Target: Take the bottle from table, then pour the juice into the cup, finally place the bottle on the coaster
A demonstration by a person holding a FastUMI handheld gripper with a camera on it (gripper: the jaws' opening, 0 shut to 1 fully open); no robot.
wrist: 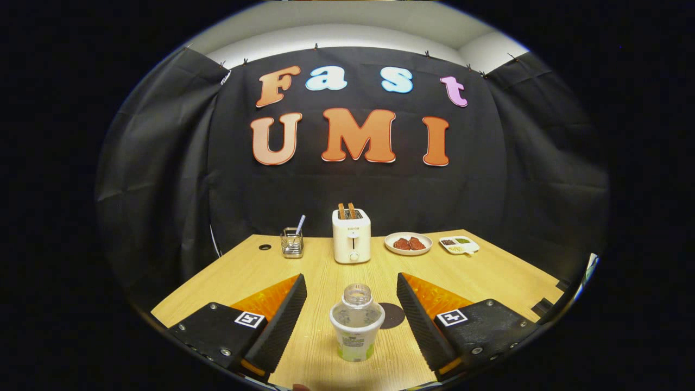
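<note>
The gripper [352, 312] hangs low over the wooden table [488, 271], aimed level toward the white toaster [352, 236], its two ribbed fingers [282, 323] spread wide and touching nothing. The clear, uncapped bottle [355, 323] stands upright between the fingers, apart from both, its green-and-white label too small to read. A dark round coaster [395, 315] lies just beside the bottle, on the side toward the toaster.
</note>
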